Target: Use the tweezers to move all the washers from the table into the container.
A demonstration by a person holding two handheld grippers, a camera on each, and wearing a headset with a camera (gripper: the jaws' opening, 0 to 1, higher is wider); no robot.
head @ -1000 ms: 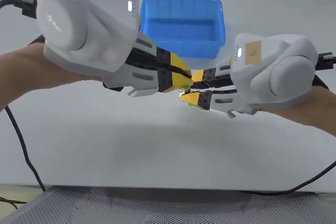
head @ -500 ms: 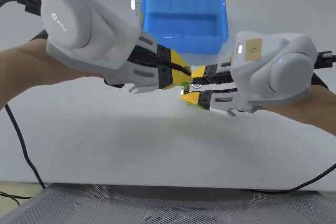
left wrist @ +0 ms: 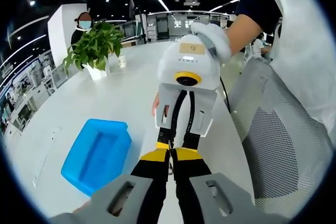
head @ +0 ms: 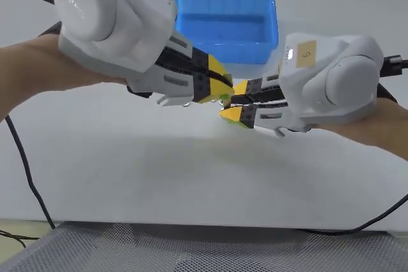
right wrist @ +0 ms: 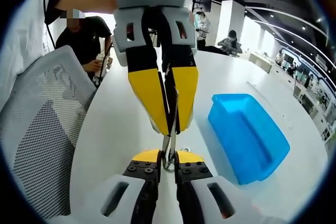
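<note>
Above the white table [head: 159,164] my two grippers meet tip to tip. The left gripper [head: 223,90] comes in from the left, its yellow jaws shut on thin metal tweezers [right wrist: 171,129]. In the right gripper view it [right wrist: 169,114] hangs down from the top. The right gripper [head: 233,101] comes from the right, and its yellow tips [right wrist: 167,158] are closed around the tweezers' lower end. It also faces me in the left gripper view [left wrist: 169,142]. The blue container [head: 226,4] stands just behind the grippers, and its inside looks bare [right wrist: 247,135].
A grey mesh chair back [head: 191,250] lies along the table's near edge. Black cables [head: 22,164] trail off the table at the left and right. A potted plant [left wrist: 97,48] stands far across the table. A seated person [right wrist: 86,40] is beyond the chair.
The grippers stay tip to tip on the tweezers. The left gripper has risen a little in the picture, and the head camera has shifted slightly.
</note>
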